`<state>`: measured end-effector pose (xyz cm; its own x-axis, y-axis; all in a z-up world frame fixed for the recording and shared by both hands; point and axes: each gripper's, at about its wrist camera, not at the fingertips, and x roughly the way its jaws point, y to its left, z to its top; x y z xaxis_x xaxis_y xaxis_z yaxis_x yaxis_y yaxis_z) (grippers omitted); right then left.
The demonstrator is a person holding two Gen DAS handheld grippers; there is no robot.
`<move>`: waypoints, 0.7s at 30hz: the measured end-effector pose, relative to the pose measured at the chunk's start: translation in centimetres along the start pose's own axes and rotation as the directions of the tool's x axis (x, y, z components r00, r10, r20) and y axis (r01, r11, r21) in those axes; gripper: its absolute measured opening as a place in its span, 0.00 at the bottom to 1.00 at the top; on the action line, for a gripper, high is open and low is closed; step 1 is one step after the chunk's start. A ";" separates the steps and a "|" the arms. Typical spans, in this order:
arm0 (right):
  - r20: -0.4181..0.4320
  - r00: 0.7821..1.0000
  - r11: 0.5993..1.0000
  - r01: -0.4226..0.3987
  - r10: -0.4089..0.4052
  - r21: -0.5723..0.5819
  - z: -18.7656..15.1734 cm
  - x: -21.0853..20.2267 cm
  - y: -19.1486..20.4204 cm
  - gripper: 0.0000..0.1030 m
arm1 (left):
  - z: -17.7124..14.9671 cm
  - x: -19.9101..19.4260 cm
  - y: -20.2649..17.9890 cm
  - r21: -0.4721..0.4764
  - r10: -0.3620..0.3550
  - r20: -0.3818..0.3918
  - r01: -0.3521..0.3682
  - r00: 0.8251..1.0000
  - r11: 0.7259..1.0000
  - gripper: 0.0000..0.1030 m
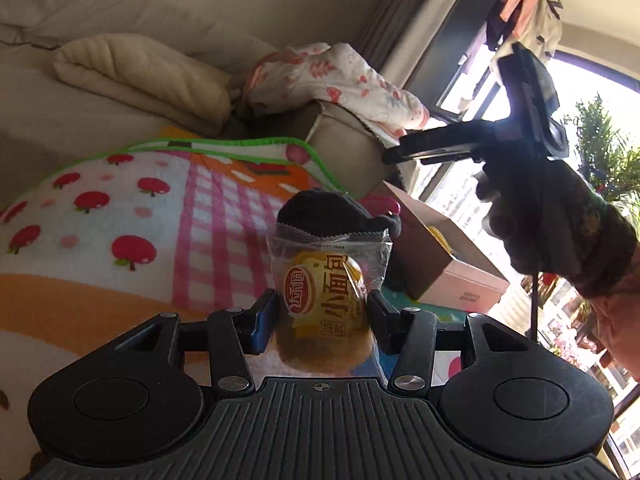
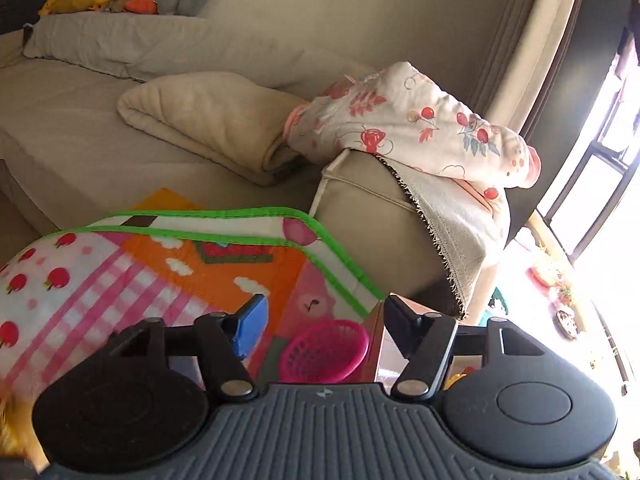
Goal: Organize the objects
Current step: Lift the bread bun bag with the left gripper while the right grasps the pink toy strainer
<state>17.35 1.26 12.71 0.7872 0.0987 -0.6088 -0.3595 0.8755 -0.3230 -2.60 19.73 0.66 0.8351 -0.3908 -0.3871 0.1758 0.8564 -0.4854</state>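
A small bread in a clear wrapper with a yellow and red label [image 1: 326,300] stands upright between the fingers of my left gripper [image 1: 322,316], which is shut on it above a colourful play mat [image 1: 140,220]. Just beyond the bread lies a black fabric thing [image 1: 320,212]. A gloved hand [image 1: 560,220] holds my right gripper [image 1: 394,154] up at the right of the left wrist view. In its own view the right gripper [image 2: 326,320] is open with nothing between its fingers. A pink plastic basket [image 2: 326,354] sits on the mat below it.
An open cardboard box [image 1: 436,248] with a pink side stands at the mat's right edge. Behind the mat is a beige sofa [image 2: 80,120] with a folded beige blanket [image 2: 208,124]. A floral cloth [image 2: 420,120] drapes the sofa arm. Bright windows are at right.
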 end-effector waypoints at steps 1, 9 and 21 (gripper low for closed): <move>-0.045 0.999 1.000 0.014 -0.014 0.003 1.3 1.8 -0.4 0.43 | -0.2 0.1 -0.3 0.014 0.007 0.002 -0.007 1.000 1.000 0.52; -0.274 0.947 0.982 0.133 -0.165 -0.134 1.4 12.8 2.1 0.23 | -0.3 -1.2 0.9 -0.064 -0.015 0.087 0.021 0.996 0.998 0.52; -0.387 0.915 0.985 -0.156 0.116 -0.074 -4.5 3.5 0.7 0.21 | -0.1 -1.0 0.9 -0.070 0.000 0.071 0.005 0.997 0.998 0.52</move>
<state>17.61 0.11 7.05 0.4849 0.0086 -0.8746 -0.5142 0.8117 -0.2771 -3.36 20.82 0.55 0.8702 -0.3659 -0.3300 0.1431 0.8285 -0.5415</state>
